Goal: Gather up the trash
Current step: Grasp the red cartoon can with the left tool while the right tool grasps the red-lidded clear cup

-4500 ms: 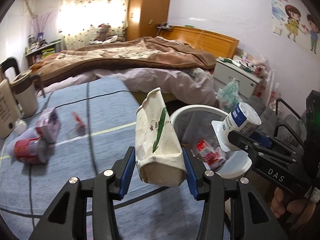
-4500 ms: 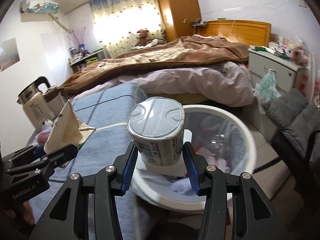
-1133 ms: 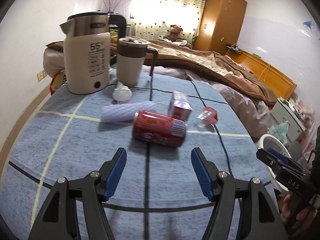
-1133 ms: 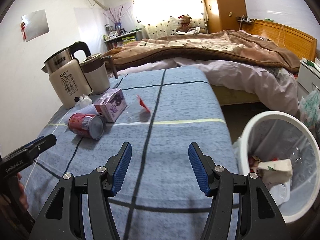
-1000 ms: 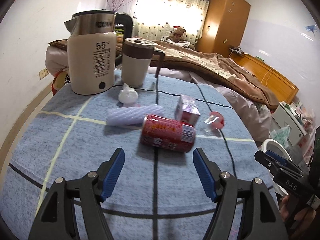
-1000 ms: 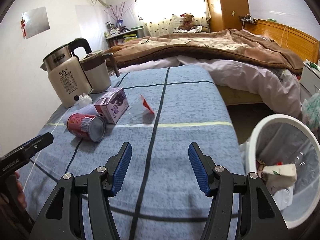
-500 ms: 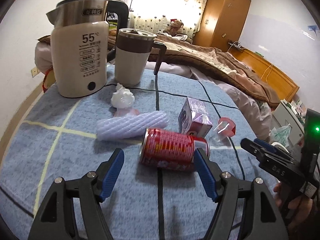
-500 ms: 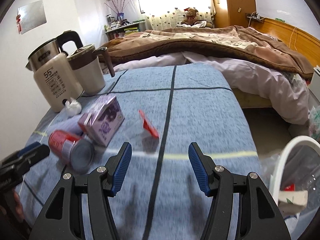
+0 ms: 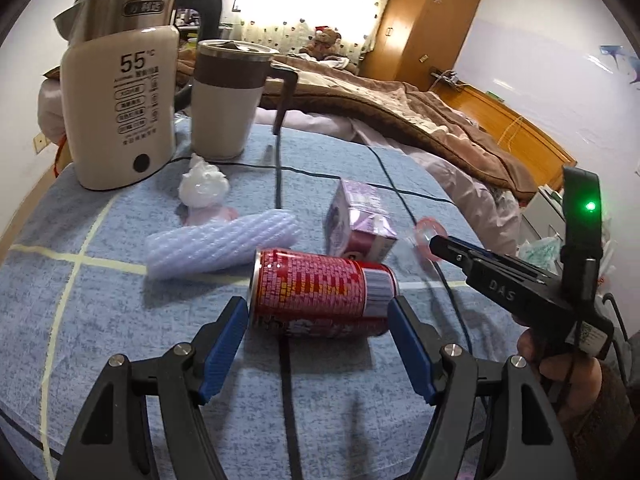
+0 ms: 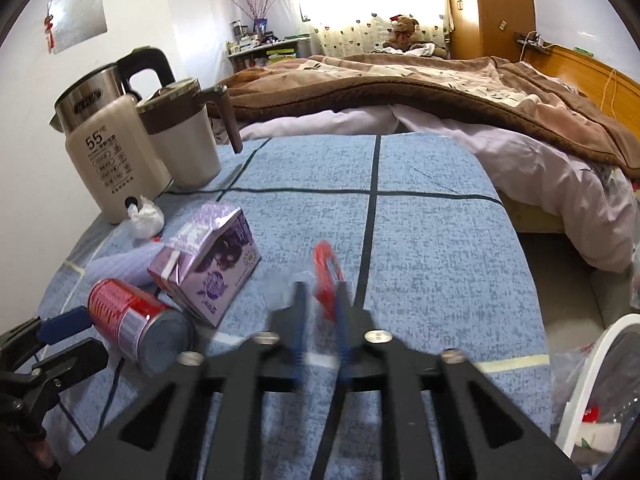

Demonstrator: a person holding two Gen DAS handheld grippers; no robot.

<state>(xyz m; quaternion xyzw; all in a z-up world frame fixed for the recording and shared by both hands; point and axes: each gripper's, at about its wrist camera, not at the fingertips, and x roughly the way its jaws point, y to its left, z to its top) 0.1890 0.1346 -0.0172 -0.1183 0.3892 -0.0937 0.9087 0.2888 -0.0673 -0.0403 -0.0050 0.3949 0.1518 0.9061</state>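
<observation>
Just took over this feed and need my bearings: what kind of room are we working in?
Most likely a lived-in bedroom: an unmade bed with a brown blanket, a wooden wardrobe beside the curtained window, and a teddy bear. The trash lies on a blue-clothed table holding an electric kettle.

Right gripper [image 10: 319,300] motion-blurred in right wrist view, jaws just been closing; red-clear wrapper [image 10: 326,276] between them, smeared, contact w/ pads unclear
Can [image 9: 322,294] lower edge hidden behind left gripper [image 9: 318,320] pads; whether pads touch can ends – can't tell
Foam sleeve [image 10: 120,266] mostly hidden behind purple carton [image 10: 208,264]
White bin [image 10: 596,384] cut by right frame edge, contents too small to ID
Kettle [image 9: 120,92] fine print illegible
Person's hand [image 9: 560,368] partly hidden by gripper handle
</observation>
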